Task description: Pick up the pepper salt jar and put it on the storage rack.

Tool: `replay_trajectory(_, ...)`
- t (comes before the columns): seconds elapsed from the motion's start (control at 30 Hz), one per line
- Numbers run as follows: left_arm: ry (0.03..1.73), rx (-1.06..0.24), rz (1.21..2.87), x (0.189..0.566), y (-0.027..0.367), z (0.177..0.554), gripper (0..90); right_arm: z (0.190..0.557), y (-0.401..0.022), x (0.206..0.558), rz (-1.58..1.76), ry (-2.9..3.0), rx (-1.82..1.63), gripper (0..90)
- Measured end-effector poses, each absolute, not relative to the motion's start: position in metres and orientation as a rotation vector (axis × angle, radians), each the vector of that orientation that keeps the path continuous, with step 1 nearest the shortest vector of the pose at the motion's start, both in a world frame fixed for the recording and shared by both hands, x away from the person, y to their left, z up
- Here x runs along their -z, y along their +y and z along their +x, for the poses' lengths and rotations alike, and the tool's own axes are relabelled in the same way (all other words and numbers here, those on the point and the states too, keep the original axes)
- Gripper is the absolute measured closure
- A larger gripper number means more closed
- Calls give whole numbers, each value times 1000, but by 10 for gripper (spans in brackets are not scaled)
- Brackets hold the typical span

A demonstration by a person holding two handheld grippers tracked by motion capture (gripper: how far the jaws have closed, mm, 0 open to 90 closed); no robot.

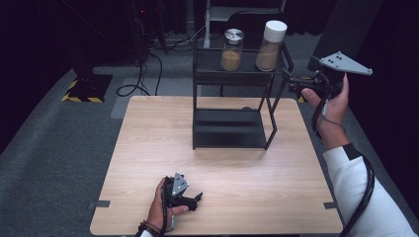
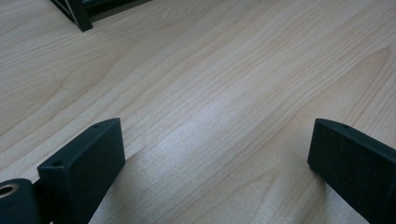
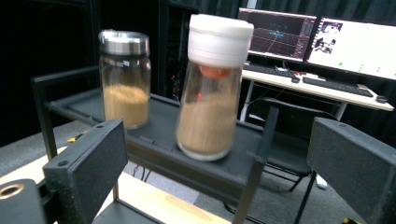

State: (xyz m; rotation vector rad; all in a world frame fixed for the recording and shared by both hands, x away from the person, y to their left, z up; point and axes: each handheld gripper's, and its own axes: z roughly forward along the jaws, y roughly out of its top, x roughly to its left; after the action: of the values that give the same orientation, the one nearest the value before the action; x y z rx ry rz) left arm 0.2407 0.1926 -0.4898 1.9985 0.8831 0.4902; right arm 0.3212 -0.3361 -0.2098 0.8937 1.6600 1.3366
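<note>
Two jars (image 1: 252,45) atop black rack (image 1: 232,129)

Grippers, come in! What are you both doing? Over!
Left gripper open, low over the table. Right gripper open, raised beside the rack, facing the white-lidded jar. Nothing between. Over.

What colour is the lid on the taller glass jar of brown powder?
White; the taller jar's lid shows best in the right gripper view.

No readable text, label, brand or number anywhere. Jars (image 3: 212,88) carry no labels. Monitor screens (image 3: 352,42) in right gripper view too blurred to read.
</note>
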Motion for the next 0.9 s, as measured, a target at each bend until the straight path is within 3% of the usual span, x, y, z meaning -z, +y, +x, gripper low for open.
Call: replay_trajectory(0.9,887,-492,1996,490,192,241,38,278,-371,283,925,1713,-1341,43)
